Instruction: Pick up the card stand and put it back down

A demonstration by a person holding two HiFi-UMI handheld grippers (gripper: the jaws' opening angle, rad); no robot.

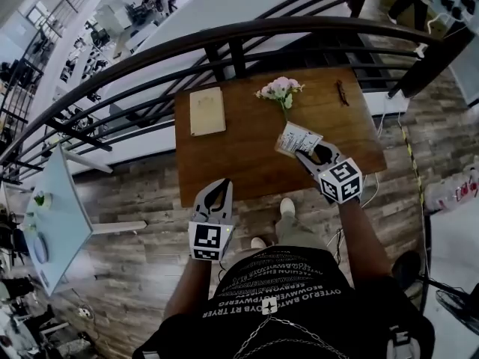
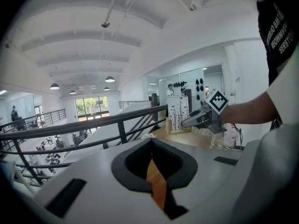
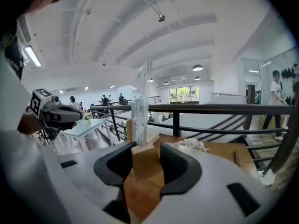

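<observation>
Right fingers (image 3: 180, 168) clamp card stand (image 3: 145, 164); left fingers (image 2: 133, 164) closed, empty; wooden table (image 1: 239, 148) beside railing (image 1: 150, 58).

Wood worktop (image 1: 247, 163). On it: pale flat board (image 1: 206, 111) far-left, pink flower bunch (image 1: 280, 90) far-ctr, small dark item (image 1: 342, 93) far-right, all apart.

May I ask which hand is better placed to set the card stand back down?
Right: the right gripper clasps the wooden-based clear card stand between its fingers at the brown wooden table, while the left gripper is shut, empty, well aside.
</observation>
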